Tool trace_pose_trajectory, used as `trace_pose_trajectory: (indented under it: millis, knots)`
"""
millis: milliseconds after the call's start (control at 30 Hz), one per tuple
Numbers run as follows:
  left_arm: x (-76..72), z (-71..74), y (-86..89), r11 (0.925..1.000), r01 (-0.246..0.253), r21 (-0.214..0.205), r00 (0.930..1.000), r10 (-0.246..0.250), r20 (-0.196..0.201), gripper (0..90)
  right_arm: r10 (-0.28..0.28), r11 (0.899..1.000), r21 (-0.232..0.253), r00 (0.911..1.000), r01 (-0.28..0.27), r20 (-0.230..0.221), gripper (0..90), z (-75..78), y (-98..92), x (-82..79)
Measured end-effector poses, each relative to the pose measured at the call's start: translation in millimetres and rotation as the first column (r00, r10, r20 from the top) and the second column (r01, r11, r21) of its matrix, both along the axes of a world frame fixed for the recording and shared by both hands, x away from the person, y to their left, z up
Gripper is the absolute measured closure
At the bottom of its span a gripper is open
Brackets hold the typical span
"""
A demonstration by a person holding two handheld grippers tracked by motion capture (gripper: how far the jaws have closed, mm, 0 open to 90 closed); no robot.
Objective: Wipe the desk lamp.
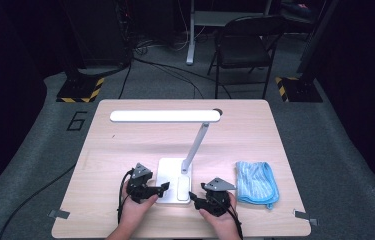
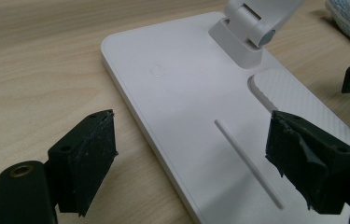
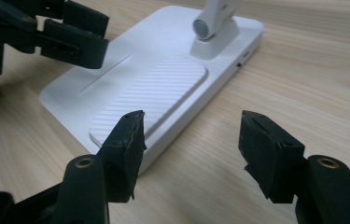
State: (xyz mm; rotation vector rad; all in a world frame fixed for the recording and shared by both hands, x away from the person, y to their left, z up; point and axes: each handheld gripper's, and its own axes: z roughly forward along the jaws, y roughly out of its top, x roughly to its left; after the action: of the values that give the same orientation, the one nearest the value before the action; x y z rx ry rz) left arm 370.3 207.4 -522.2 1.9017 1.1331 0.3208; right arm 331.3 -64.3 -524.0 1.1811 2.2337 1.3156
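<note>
Desk lamp base between both grippers, neither one gripping.

Your left gripper [image 1: 163, 187] stands spread, its jaws straddling the left edge of the white desk lamp base [image 1: 170, 172] without pressing; your right gripper [image 1: 193, 196] is also spread, just off the base's near right corner, at 5 o'clock from it. The lamp stands near the table's [image 1: 125, 145] front edge, with the blue cloth [image 1: 256, 182] at 3 o'clock. Expect a rigid, smooth plastic slab, likely weighted and slippery, top-heavy under its tilted arm [image 1: 196, 145] and lit head [image 1: 165, 116]. Take hold across the base's thin edges, not the ribbed pad [image 3: 151, 95] or hinge [image 2: 247, 28].
</note>
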Motion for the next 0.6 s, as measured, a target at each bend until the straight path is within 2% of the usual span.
trace_pose_trajectory:
  millis: [33,67,233,333,433,500,533,600]
  knots:
    - [0.0,0.0,0.0,1.0,0.0,0.0,1.0,0.0,0.0,16.3,0.0,1.0,0.0,1.0,0.0,0.0,40.0,0.0,0.0,0.0]
    - [1.5,0.0,0.7,1.0,0.0,0.005,1.0,0.0,0.002,16.3,0.011,1.0,-0.021,0.9997,-0.011,0.022,38.7,0.2,5.8,0.0]
    - [2.6,0.9,2.1,1.0,-0.009,0.002,1.0,0.009,0.004,16.5,0.025,1.0,-0.004,0.9994,-0.025,0.025,36.8,4.8,14.3,1.7]
    - [3.6,1.1,3.0,0.9999,-0.013,0.0,0.9999,0.013,0.005,16.5,0.031,0.999,-0.01,0.9992,-0.031,0.024,31.6,7.4,21.9,0.5]
    - [4.1,1.8,4.1,0.9998,-0.021,-0.005,0.9998,0.021,0.007,16.5,0.038,0.998,-0.047,0.9982,-0.036,0.047,25.6,6.5,30.6,-0.7]
    - [4.1,2.7,5.0,0.9999,-0.015,-0.003,0.9999,0.015,0.002,16.5,0.035,0.997,-0.07,0.9986,-0.032,0.04,23.1,5.1,35.3,-1.1]
    - [4.7,2.8,5.7,0.9999,-0.016,0.0,0.9999,0.016,0.006,16.5,0.035,0.997,-0.073,0.9992,-0.034,0.021,22.3,4.2,37.5,-1.2]
    - [5.3,2.2,5.8,0.9998,-0.018,-0.001,0.9998,0.018,0.006,16.5,0.042,0.996,-0.083,0.9989,-0.04,0.022,22.2,2.4,39.6,0.3]
